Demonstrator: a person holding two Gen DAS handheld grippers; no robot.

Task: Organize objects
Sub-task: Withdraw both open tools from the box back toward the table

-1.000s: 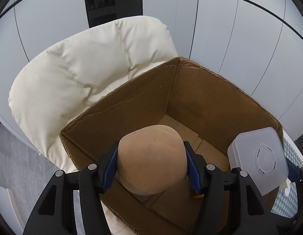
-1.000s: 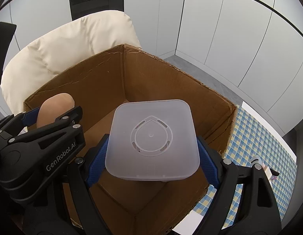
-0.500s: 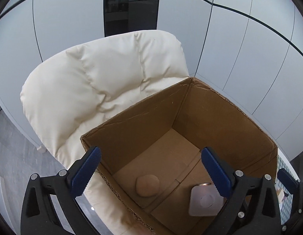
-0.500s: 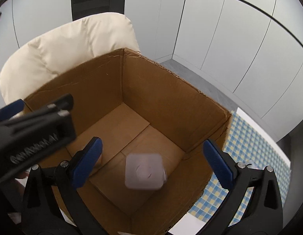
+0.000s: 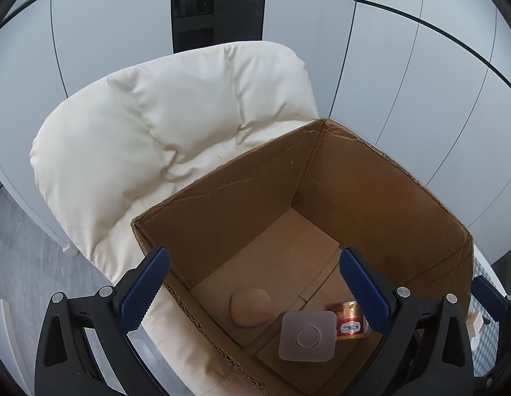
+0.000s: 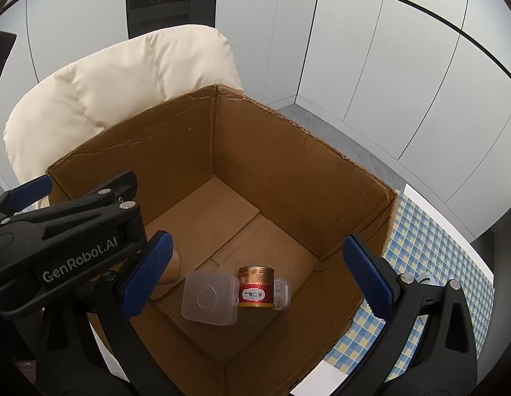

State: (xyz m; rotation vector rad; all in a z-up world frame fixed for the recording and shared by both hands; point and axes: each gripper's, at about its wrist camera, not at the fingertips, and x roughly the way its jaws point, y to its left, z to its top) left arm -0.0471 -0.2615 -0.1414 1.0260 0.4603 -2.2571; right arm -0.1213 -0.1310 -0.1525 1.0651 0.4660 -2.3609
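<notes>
An open cardboard box [image 5: 371, 178] [image 6: 288, 151] stands below both grippers. On its floor lie a tan rounded lump [image 5: 250, 307], a translucent square plastic container [image 5: 306, 335] [image 6: 210, 298] and a red and gold tin [image 5: 349, 320] [image 6: 257, 286]. In the right wrist view the lump [image 6: 171, 269] is mostly hidden behind a blue pad. My left gripper [image 5: 255, 292] hangs over the box, open and empty. My right gripper [image 6: 257, 283] is also open above the box with nothing between its fingers. The left gripper's black body [image 6: 67, 241] shows at the left of the right wrist view.
A cream padded chair [image 5: 163, 138] [image 6: 123, 76] stands behind and left of the box. A blue and yellow checked cloth [image 6: 430, 264] covers the surface to the right. Pale wall panels and a grey floor [image 6: 321, 122] lie beyond. A small clear item [image 6: 282, 293] lies beside the tin.
Both grippers opened wide. The tan lump left my left gripper and the plastic container left my right; both now lie on the box floor.
</notes>
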